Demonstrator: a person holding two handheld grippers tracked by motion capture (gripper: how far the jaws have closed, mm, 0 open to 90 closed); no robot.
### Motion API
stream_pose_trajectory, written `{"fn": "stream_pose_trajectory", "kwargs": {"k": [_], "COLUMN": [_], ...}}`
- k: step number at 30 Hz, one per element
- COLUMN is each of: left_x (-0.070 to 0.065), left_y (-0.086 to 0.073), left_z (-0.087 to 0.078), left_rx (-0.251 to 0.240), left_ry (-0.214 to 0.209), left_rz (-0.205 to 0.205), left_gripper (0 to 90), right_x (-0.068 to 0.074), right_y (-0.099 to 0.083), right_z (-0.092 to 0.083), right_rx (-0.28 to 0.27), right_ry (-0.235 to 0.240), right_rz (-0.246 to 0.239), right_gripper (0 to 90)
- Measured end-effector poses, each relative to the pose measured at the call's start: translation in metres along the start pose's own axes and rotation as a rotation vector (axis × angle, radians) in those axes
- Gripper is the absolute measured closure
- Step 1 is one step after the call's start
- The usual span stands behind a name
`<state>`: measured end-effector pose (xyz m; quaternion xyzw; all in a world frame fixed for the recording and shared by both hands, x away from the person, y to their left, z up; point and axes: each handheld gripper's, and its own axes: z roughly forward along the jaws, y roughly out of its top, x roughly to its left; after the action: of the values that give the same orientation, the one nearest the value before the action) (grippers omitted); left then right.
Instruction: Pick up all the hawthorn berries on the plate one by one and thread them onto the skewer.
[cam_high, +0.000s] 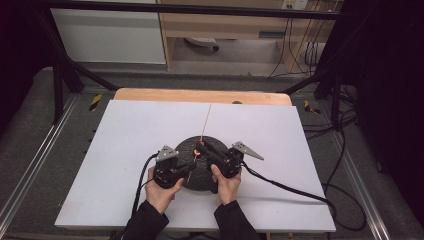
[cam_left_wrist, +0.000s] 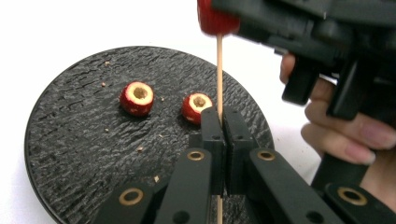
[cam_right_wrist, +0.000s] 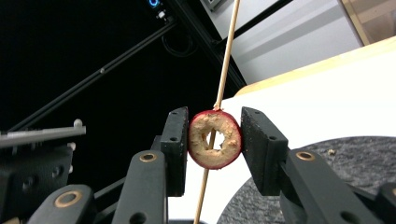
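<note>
While both grippers meet mid-frame over the black plate (cam_high: 186, 181) on a white table (cam_high: 125, 150) in a dark-curtained rig room, left gripper (cam_left_wrist: 223, 122) pinches the skewer (cam_left_wrist: 219, 70); two cored fruits (cam_left_wrist: 137, 98) wait upper-centre. Right gripper (cam_right_wrist: 215, 137) squeezes the first fruit ring (cam_right_wrist: 205, 140), already threaded mid-frame, so it's early days.

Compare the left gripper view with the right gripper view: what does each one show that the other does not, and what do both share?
Left gripper view alone: two cored red fruits lying on the plate, and the left gripper shut on the skewer.

Right gripper view alone: the hollow core of the red fruit between the right gripper jaws, with the skewer passing through it.

Both share the wooden skewer, the dark round plate and the white table.
</note>
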<state>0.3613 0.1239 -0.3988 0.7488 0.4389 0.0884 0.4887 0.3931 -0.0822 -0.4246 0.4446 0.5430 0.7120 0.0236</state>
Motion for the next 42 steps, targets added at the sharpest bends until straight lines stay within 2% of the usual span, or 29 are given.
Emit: {"fn": "stream_pose_trajectory", "kwargs": {"k": [6, 11, 17, 23, 24, 28, 30, 32, 34, 35, 36, 42], "left_x": [0.002, 0.003, 0.009, 0.019, 0.021, 0.028, 0.032, 0.037, 0.042, 0.042, 0.046, 0.055], "left_y": [-0.002, -0.003, -0.007, -0.014, -0.016, -0.024, -0.028, -0.033, -0.038, -0.038, -0.042, -0.051], "left_z": [0.002, 0.001, -0.005, -0.014, -0.016, -0.025, -0.030, -0.034, -0.040, -0.040, -0.046, -0.060], "left_rx": [0.006, 0.001, 0.019, 0.051, 0.062, 0.086, 0.100, 0.111, 0.123, 0.123, 0.129, 0.147], "left_ry": [0.002, 0.000, 0.005, 0.021, 0.022, 0.035, 0.035, 0.028, 0.044, 0.044, 0.043, 0.062], "left_rz": [0.004, 0.035, 0.076, 0.108, 0.115, 0.140, 0.147, 0.154, 0.166, 0.166, 0.161, 0.194], "left_gripper": [88.5, 88.6, 88.6, 88.6, 88.5, 88.5, 88.5, 88.5, 88.5, 88.5, 88.5, 88.5], "right_x": [0.000, 0.002, 0.004, 0.000, -0.001, -0.008, -0.011, -0.013, -0.015, -0.015, -0.019, -0.027], "right_y": [-0.005, -0.004, 0.004, 0.016, 0.018, 0.025, 0.027, 0.027, 0.027, 0.027, 0.025, 0.031], "right_z": [0.000, -0.001, -0.006, -0.016, -0.017, -0.021, -0.021, -0.021, -0.021, -0.021, -0.021, -0.014], "right_rx": [0.013, 0.025, 0.067, 0.113, 0.131, 0.232, 0.284, 0.341, 0.395, 0.395, 0.468, 0.615], "right_ry": [-0.011, -0.017, -0.023, -0.060, -0.066, -0.104, -0.121, -0.132, -0.141, -0.141, -0.164, -0.210], "right_rz": [-0.013, -0.024, -0.077, -0.132, -0.131, -0.178, -0.199, -0.222, -0.250, -0.250, -0.285, -0.347], "right_gripper": [63.3, 62.4, 43.5, 24.0, 20.9, 11.1, 9.1, 8.7, 8.7, 8.7, 8.9, 10.4]}}
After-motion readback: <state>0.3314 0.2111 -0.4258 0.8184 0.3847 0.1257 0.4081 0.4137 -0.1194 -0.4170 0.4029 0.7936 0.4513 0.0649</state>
